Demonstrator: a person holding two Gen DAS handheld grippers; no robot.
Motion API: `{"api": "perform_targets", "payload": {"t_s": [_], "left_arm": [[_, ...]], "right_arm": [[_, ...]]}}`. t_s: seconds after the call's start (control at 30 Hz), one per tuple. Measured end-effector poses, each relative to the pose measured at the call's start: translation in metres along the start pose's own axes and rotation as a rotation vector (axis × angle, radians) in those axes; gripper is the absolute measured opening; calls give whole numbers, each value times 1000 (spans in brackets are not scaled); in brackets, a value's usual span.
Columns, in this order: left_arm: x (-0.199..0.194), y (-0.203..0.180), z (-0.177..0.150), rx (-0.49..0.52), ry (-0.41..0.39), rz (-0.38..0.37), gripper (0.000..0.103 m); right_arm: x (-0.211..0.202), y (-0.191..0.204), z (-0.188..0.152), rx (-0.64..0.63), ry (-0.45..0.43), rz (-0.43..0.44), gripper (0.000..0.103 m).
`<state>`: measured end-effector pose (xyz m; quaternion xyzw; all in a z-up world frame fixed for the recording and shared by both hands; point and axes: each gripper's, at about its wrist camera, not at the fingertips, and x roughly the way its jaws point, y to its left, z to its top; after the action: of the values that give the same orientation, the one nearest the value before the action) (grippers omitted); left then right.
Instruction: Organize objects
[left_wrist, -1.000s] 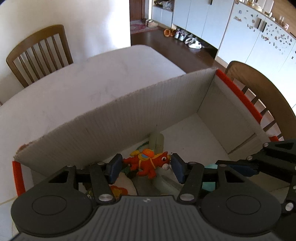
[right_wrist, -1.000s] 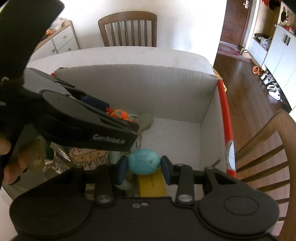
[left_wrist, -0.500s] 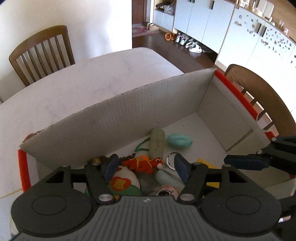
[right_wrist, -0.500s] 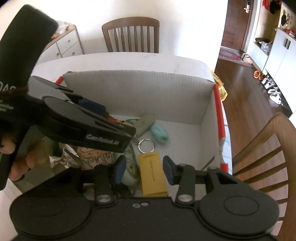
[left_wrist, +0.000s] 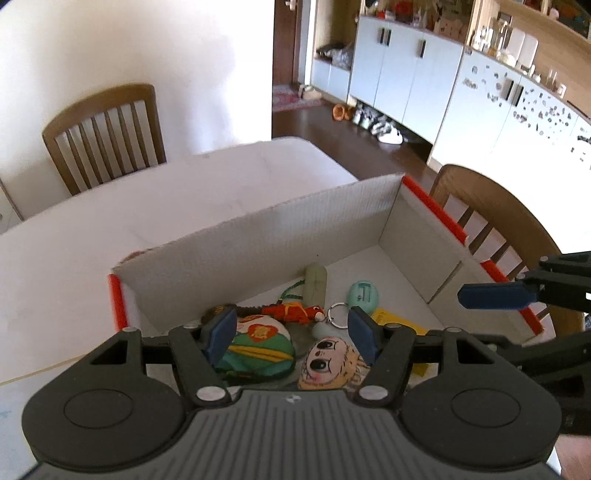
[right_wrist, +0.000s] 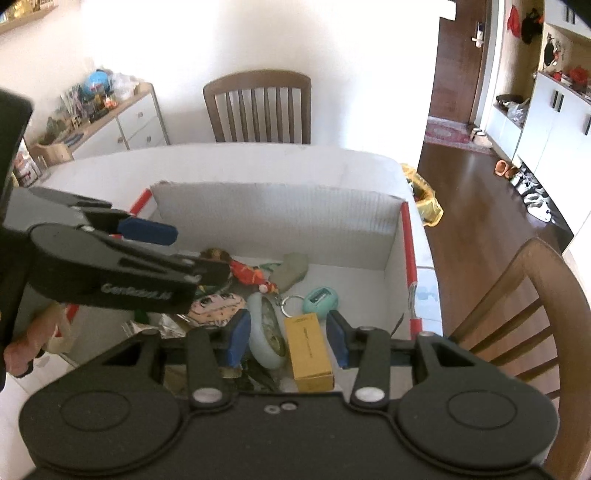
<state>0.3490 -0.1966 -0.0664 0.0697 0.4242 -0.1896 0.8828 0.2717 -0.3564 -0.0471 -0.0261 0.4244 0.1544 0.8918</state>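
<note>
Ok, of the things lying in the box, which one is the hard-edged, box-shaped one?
The yellow rectangular carton, lying flat near the box's front edge, beside the pale oval case. Everything else looks rounded or soft: the teal egg-shaped toy, the red horse figure.

You have a white cardboard box (left_wrist: 314, 229) with red-taped edges sitting open on the table. Inside it, your orange horse figure (left_wrist: 295, 312) lies on its side near the far wall, just beside a pale green tube (left_wrist: 316, 282). The teal egg-shaped gadget (right_wrist: 320, 300) rests flat on the box floor, apart from the horse. A yellow carton (right_wrist: 308, 349) lies flat next to a pale oval keychain piece (right_wrist: 266, 334) with a metal ring (left_wrist: 337, 315). A round green-and-orange pouch (left_wrist: 258, 347) and a cartoon-face charm (left_wrist: 330, 360) lie at the near side.
</note>
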Motion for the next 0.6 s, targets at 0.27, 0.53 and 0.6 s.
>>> {"api": "perform_targets", "payload": {"t_s": [0.27,0.53,0.6], "left_arm": [[-49,1,-14,-1,-88,-6,66],[-89,9,-32,6,-150,-4,73],[-98,12,-38,5,-163,-2,78]], "right_arm": [[-29,12,-5,13,-66,20,63],[-51,33,-12,36,-120,36,73],[-57,36,-14,44,-130,41,77]]}}
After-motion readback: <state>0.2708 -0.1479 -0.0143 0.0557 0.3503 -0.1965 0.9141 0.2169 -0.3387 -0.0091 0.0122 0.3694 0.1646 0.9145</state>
